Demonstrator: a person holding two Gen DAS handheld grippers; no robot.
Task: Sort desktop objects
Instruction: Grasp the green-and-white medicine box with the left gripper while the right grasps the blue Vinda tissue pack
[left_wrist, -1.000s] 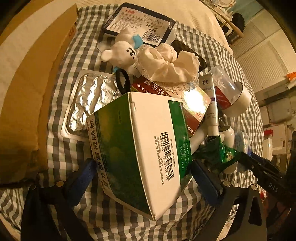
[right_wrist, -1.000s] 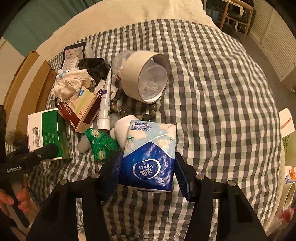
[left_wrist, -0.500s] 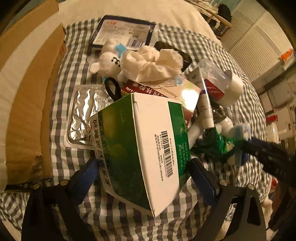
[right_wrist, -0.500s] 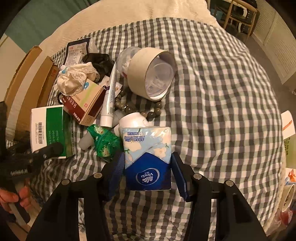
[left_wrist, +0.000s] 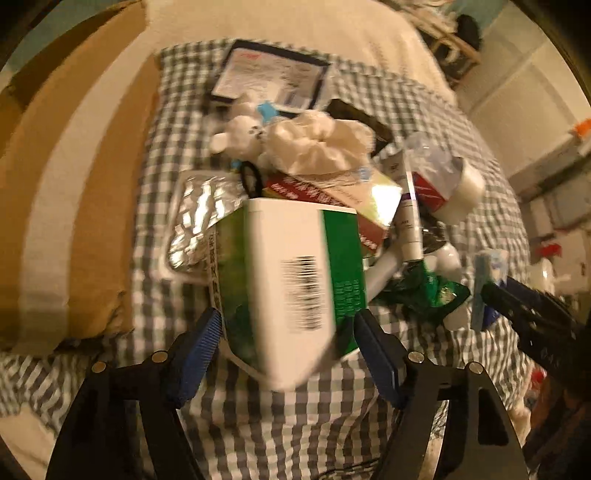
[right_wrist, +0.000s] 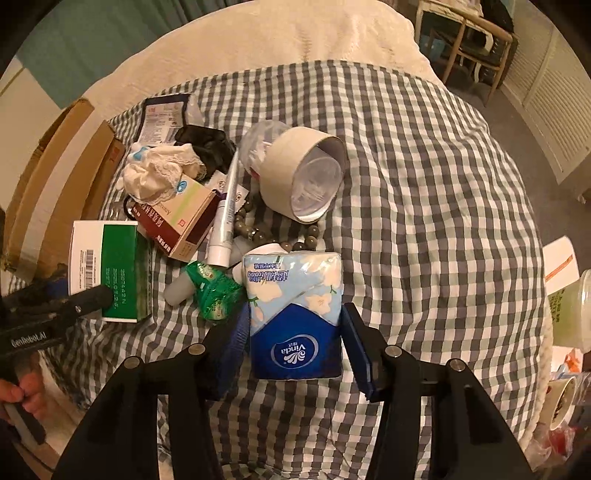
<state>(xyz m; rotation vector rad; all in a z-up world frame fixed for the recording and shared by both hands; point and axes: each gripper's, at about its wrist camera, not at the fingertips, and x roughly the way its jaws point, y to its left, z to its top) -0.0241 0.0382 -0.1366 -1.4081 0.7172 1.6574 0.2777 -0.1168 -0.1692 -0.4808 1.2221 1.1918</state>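
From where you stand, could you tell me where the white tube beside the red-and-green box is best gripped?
Probably mid-body, from above. The white tube lies flat, cap toward the camera, its barrel bare, but the red-and-green box and beads crowd its sides, so set the jaws across the narrow width.

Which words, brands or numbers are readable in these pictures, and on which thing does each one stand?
"Vinda": tissue pack, held in the right gripper.
"GenRobot.AI": left gripper.
Green and white box: barcode and digits too small.
Red medicine box: print too small.
Left wrist view: all blurred.
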